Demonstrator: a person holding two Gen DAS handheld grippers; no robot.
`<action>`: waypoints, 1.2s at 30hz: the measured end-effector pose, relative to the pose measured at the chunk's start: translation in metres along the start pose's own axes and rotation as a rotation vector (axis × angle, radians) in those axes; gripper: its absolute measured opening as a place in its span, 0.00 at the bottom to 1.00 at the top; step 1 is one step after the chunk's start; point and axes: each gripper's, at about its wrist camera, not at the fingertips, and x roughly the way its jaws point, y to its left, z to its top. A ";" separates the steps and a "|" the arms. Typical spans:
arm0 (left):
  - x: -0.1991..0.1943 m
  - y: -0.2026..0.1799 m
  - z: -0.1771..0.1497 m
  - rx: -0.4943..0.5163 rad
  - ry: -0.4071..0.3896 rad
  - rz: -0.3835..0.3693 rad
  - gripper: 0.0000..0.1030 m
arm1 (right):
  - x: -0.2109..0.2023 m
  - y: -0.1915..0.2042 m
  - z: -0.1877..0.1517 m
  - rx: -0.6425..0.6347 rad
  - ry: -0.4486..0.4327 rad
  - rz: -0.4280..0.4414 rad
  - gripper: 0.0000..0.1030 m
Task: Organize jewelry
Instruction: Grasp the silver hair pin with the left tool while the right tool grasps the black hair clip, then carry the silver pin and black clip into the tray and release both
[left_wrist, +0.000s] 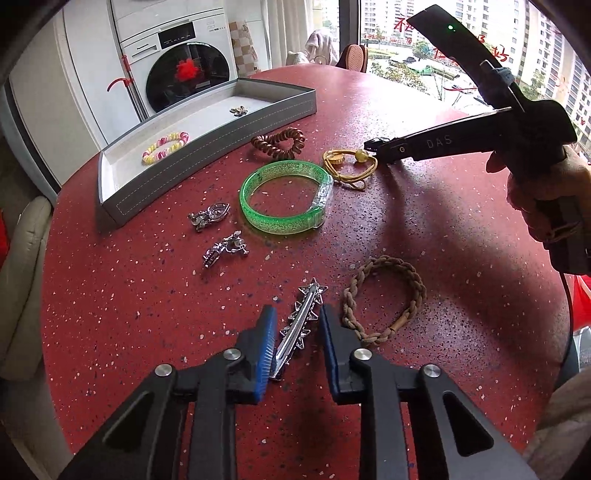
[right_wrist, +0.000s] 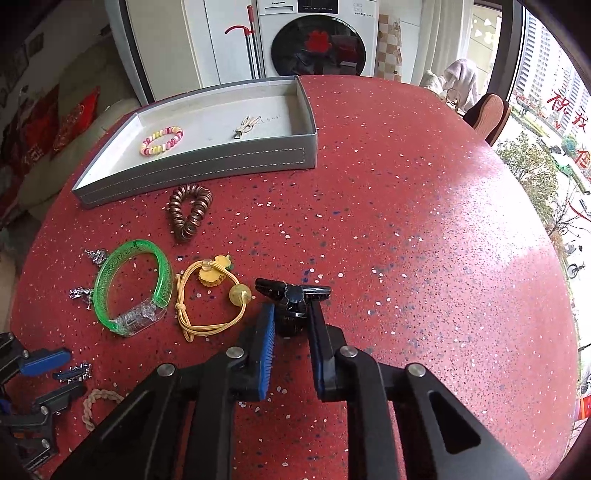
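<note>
My left gripper (left_wrist: 295, 325) is open, its blue pads either side of a silver star hair clip (left_wrist: 301, 325) lying on the red table (left_wrist: 147, 314). My right gripper (right_wrist: 291, 317) has its pads around a black claw clip (right_wrist: 293, 295) and looks closed on it; in the left wrist view it (left_wrist: 373, 146) hovers by the yellow hair tie (left_wrist: 349, 166). The grey tray (right_wrist: 207, 162) holds a pink-yellow bead bracelet (right_wrist: 161, 141) and a small gold clip (right_wrist: 245, 127).
On the table lie a green bangle (left_wrist: 284, 197), a brown coil hair tie (left_wrist: 279, 142), two silver brooches (left_wrist: 208, 216) (left_wrist: 225, 249) and a braided brown bracelet (left_wrist: 384, 299). A washing machine (right_wrist: 317, 37) stands behind the table.
</note>
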 end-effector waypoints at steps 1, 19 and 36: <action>0.000 -0.002 -0.001 0.009 -0.002 0.003 0.34 | 0.000 0.000 0.000 0.003 -0.002 0.001 0.19; -0.028 0.039 -0.004 -0.220 -0.077 -0.063 0.30 | -0.029 -0.011 0.003 0.038 -0.063 0.067 0.19; -0.049 0.091 0.050 -0.370 -0.166 0.025 0.30 | -0.049 0.002 0.059 0.022 -0.127 0.168 0.19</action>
